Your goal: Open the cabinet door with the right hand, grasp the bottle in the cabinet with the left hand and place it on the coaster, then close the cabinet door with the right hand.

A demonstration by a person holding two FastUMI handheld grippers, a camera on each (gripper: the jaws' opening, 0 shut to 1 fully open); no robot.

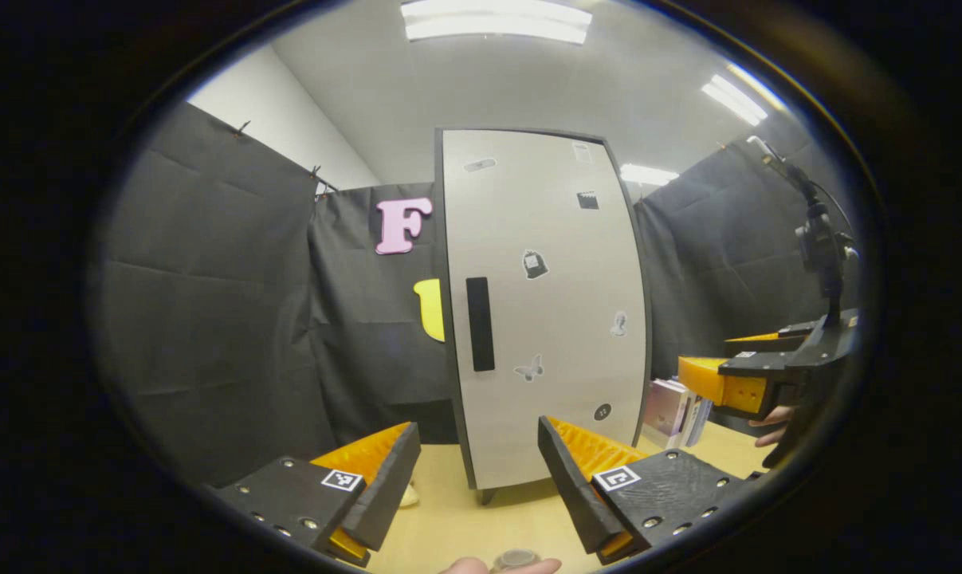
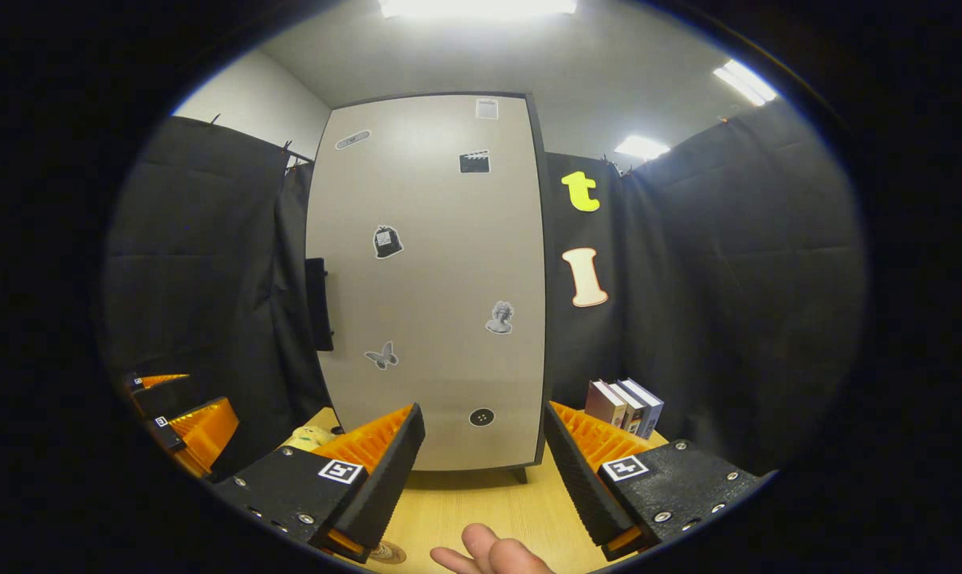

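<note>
The cabinet (image 1: pixel 544 319) stands on the table with its pale, sticker-covered door closed, so the bottle inside is hidden. A black vertical handle (image 1: pixel 481 323) sits near the door's left edge. My left gripper (image 1: pixel 477 470) is open and empty, a short way in front of the door's lower part. In the right gripper view the same door (image 2: pixel 433 279) faces me, its handle (image 2: pixel 318 303) at the left edge. My right gripper (image 2: pixel 484 470) is open, empty and apart from the door. A small round patterned disc, perhaps the coaster (image 2: pixel 386 552), lies on the table at the bottom edge.
Several books (image 2: pixel 624 405) stand to the right of the cabinet on the wooden table (image 2: pixel 481 502). A small plush toy (image 2: pixel 309 437) lies left of the cabinet's foot. The other gripper (image 1: pixel 736 383) appears far right, with a hand under it. Fingers of a hand (image 2: pixel 488 554) show below.
</note>
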